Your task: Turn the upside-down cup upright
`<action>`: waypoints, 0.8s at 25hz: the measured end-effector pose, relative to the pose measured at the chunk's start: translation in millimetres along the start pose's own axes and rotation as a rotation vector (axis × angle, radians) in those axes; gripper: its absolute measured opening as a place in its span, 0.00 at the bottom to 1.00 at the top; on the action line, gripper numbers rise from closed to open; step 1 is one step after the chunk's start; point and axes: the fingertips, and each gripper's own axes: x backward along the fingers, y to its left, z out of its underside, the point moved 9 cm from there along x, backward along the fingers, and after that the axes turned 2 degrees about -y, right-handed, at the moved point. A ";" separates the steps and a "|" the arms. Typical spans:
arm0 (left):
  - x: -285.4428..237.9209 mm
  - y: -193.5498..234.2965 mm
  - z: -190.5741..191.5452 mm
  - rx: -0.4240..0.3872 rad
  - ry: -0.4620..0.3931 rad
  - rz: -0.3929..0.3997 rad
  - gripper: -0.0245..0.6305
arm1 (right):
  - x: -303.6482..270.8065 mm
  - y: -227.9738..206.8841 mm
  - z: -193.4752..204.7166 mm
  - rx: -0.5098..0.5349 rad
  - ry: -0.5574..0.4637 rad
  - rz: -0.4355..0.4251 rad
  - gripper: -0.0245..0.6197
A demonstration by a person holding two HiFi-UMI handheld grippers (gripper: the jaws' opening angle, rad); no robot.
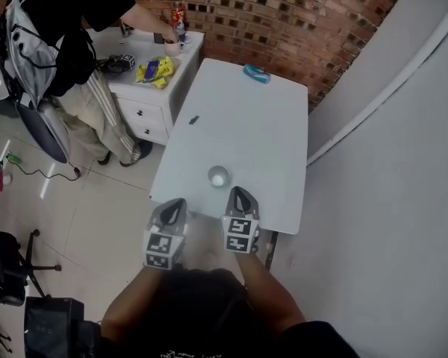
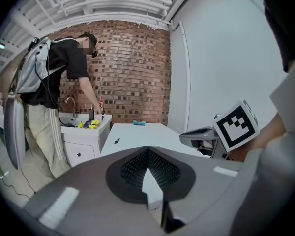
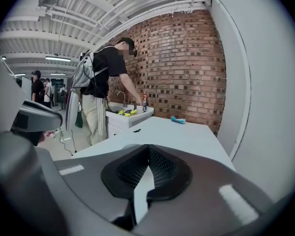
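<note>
A small pale cup stands on the white table close to its near edge; from above I see a round rim or base and cannot tell which way up it is. My left gripper is shut at the table's near edge, left of and nearer than the cup, with nothing between its jaws. My right gripper is shut and empty, just right of the cup and slightly nearer. In both gripper views the closed jaws hide the cup.
A teal object lies at the table's far end and a small dark item near its left edge. A person stands at a white sink cabinet far left. A grey wall runs close along the right. An office chair stands at lower left.
</note>
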 end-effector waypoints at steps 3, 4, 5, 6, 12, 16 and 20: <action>7.8 -10.6 -2.7 -0.012 0.006 -0.024 0.03 | 10.4 -10.1 1.6 -0.006 0.005 -0.007 0.06; 11.6 -11.6 -3.9 -0.032 0.008 -0.036 0.03 | 14.4 -12.4 2.4 -0.011 0.002 -0.008 0.06; 15.9 -11.3 -4.7 -0.057 0.009 -0.049 0.03 | 18.6 -13.9 4.0 -0.019 -0.002 -0.008 0.06; 20.3 -10.3 -5.0 -0.080 0.009 -0.061 0.03 | 23.3 -14.7 6.3 -0.029 -0.008 -0.007 0.06; 37.6 -0.7 0.4 -0.078 0.000 -0.076 0.03 | 48.7 -7.1 24.6 -0.015 0.011 0.034 0.06; 46.6 -2.8 10.0 -0.095 0.007 -0.034 0.03 | 70.5 -2.4 36.9 -0.025 0.029 0.069 0.06; 61.2 -10.5 11.0 -0.089 -0.018 0.000 0.03 | 97.1 7.9 40.8 -0.024 0.021 0.102 0.06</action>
